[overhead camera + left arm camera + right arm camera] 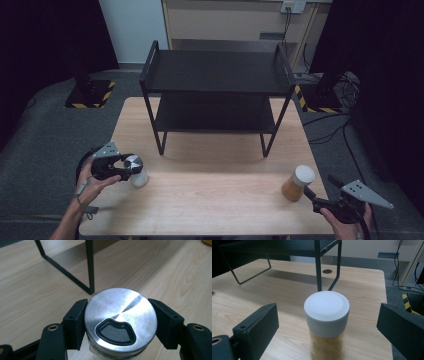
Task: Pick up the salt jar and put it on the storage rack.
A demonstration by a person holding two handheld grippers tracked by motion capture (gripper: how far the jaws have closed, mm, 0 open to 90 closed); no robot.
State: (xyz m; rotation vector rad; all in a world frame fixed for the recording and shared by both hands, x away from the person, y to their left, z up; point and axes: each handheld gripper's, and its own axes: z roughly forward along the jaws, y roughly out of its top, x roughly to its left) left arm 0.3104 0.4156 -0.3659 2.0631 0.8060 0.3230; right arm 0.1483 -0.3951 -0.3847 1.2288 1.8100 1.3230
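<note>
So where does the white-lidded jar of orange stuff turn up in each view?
High view: white-lidded jar stands lower right on the table, just ahead of the right tongs.
Left gripper view: a yellow sliver at the top right corner, perhaps this jar.
Right gripper view: centre, between the open jaws.
Shared landmark: the black shelf rack.

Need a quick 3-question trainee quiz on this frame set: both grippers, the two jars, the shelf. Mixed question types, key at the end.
1. True or false: the left gripper is shut on the metal-lidded jar.
2. The right gripper is: A) clamped on the white-lidded jar; B) open, with that jar between its jaws, pads apart from it; C) resting on the black shelf.
3. Fill in: both jars stand on the wooden ____.

Key: 1 true; 2 B; 3 table.
</note>
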